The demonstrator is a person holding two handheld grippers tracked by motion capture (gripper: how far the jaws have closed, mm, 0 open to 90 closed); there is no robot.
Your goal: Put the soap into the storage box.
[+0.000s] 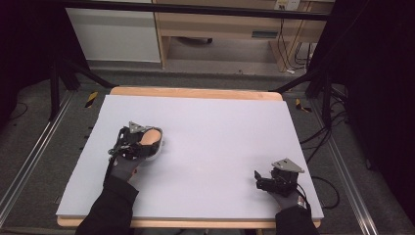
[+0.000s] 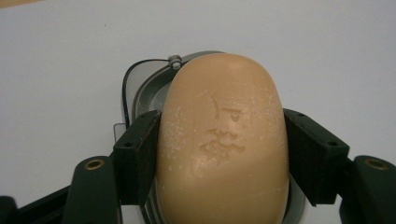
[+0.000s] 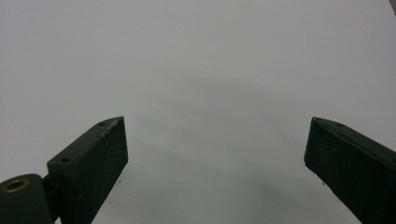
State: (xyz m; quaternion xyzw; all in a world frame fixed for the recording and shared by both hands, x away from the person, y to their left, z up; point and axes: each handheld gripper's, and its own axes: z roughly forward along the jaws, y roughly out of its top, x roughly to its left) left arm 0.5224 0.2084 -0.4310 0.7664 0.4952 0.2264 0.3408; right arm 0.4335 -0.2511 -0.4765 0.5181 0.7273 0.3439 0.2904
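Left gripper view: my left tool (image 2: 223, 154) is clamped on the tan oval soap bar (image 2: 223, 140) over its clear plastic dish (image 2: 140, 86), near the desk's (image 1: 220, 142) left edge. I should squeeze evenly. My right tool (image 3: 215, 163) stands apart.

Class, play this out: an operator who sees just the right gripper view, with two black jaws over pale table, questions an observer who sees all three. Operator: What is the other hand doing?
Observer: The left tool grips a tan soap bar, jaws pressed on both sides.
Operator: Is anything under the bar?
Observer: Yes, a grey soap dish lies beneath it.
Operator: Where is my tool?
Observer: The right tool is at the table's near right corner, open.
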